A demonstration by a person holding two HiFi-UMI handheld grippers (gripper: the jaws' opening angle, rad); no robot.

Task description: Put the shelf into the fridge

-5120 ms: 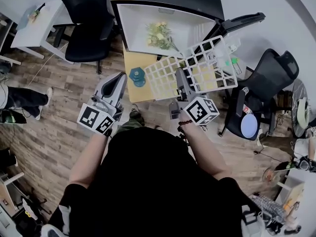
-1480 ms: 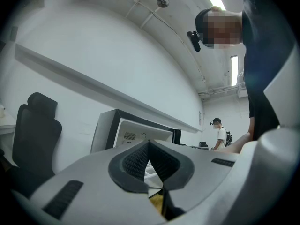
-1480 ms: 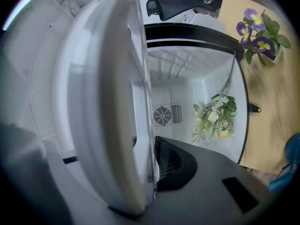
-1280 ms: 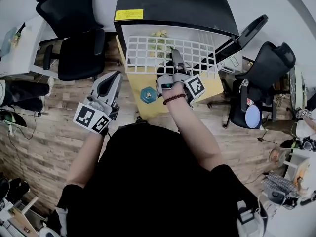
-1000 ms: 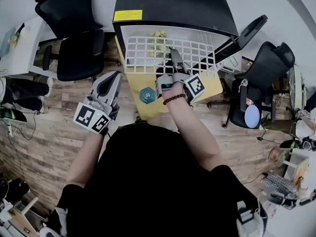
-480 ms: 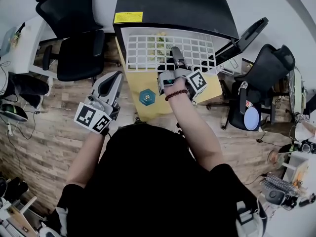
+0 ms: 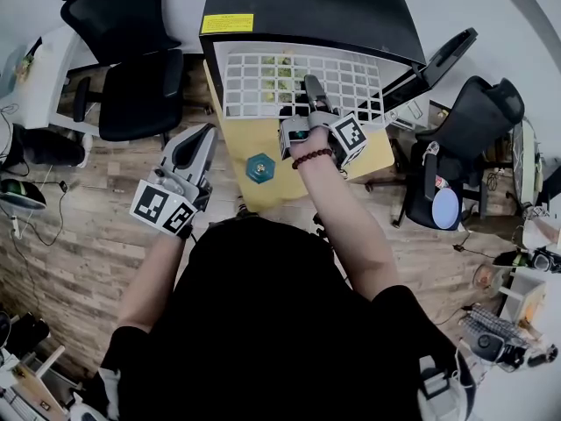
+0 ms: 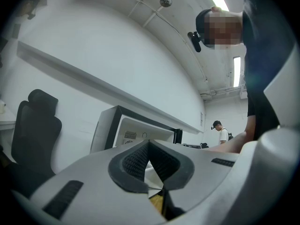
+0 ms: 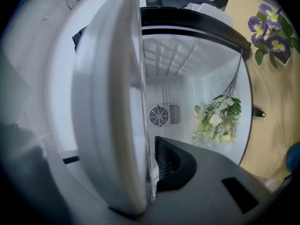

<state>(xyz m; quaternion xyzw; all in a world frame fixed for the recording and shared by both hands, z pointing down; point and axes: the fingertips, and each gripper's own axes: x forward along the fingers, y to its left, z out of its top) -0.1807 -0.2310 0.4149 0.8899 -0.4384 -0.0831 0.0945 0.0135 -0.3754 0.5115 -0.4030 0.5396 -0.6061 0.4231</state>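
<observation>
The white wire shelf point(image 7: 298, 84) lies flat in the mouth of the black-topped fridge point(image 7: 307, 7), with its far part under the fridge's top. My right gripper point(image 7: 309, 93) is shut on the shelf's near edge, just right of the middle. In the right gripper view the shelf point(image 9: 112, 102) shows edge-on as a broad white band against the jaw pad point(image 9: 174, 165). Behind it are the white fridge interior point(image 9: 168, 64) and a bunch of flowers point(image 9: 215, 118). My left gripper point(image 7: 203, 139) hangs at the left, shut and empty, apart from the shelf, its jaws pressed together point(image 8: 150, 149).
A yellow table top point(image 7: 263, 143) stands before the fridge with a teal object point(image 7: 260, 167) on it. The open fridge door point(image 7: 434, 55) angles out at the right. Black office chairs stand at left point(image 7: 131, 86) and right point(image 7: 465, 147). A fan grille point(image 9: 159, 115) is on the fridge's back wall.
The right gripper has carried the shelf from a tilted hold above the table to level, then pushed it steadily farther into the fridge. The left gripper has stayed put.
</observation>
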